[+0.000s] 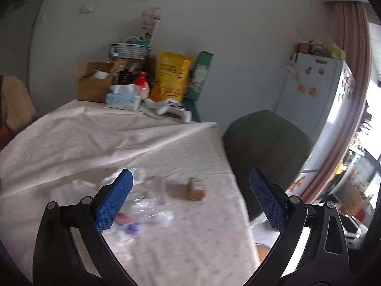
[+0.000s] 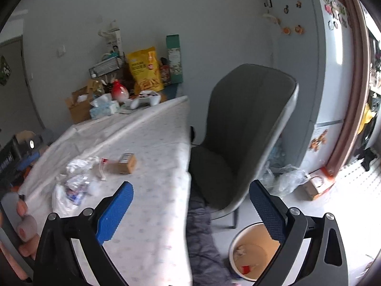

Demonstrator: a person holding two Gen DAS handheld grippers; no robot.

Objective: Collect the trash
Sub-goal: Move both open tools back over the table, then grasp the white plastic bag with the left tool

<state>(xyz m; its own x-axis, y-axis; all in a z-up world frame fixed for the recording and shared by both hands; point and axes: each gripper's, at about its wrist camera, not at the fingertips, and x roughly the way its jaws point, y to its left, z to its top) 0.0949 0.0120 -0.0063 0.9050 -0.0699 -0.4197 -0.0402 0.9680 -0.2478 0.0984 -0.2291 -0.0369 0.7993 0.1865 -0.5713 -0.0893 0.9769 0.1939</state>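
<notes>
- Kitchen-dining corner; table (image 2: 152, 190) under a pale cloth, trash clustered at its near end.
- Left gripper (image 1: 190, 202) and right gripper (image 2: 190, 211): both spread wide, empty.
- Bin (image 2: 240, 238): on the floor right of the table, below the right gripper.
- Crushed clear bottle (image 1: 145, 205), 1: light, springy, likely slick; pinch at a crease.
- White wads/tissue (image 2: 81, 163), about 3: soft, compressible.
- Small brown box (image 1: 196, 188), 1: beyond the bottle, stiff; grip across its narrow sides.
- Chair (image 2: 240, 128), 1, right of the table.

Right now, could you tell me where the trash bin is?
In the right wrist view, the trash bin stands on the floor at lower right, beside the table edge and just in front of the grey chair, below the open right gripper.
</notes>
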